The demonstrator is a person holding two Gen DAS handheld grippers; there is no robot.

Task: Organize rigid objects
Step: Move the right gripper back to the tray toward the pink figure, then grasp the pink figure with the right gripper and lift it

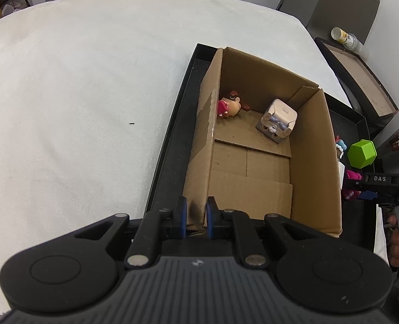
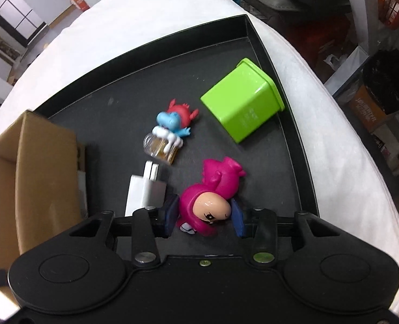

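Our left gripper (image 1: 196, 217) is clenched on the near wall of the cardboard box (image 1: 318, 167), its blue pads (image 1: 182, 216) pressing the cardboard from either side close to the box's near left corner. Our right gripper (image 2: 204, 217) straddles the magenta hooded figurine (image 2: 212, 197), which lies on its side near the tray's front edge; the right-hand pad looks to touch the face, but we cannot tell whether the left one presses.

Inside the box, two toys lie at the far end: a small red-and-tan figurine (image 1: 230, 106) in the far left corner, and a cream cube-shaped toy (image 1: 279, 121) toward the far right corner, tilted on the floor flap. The rest of the box floor is bare cardboard.

The box stands in a black tray (image 2: 293, 124) on a white cloth (image 1: 78, 94). On the tray floor beside the box lie a white charger plug (image 2: 145, 189), a blue-and-red figurine on a clear base (image 2: 171, 132) and, toward the far right corner, a green container (image 2: 242, 102) tipped on its side.
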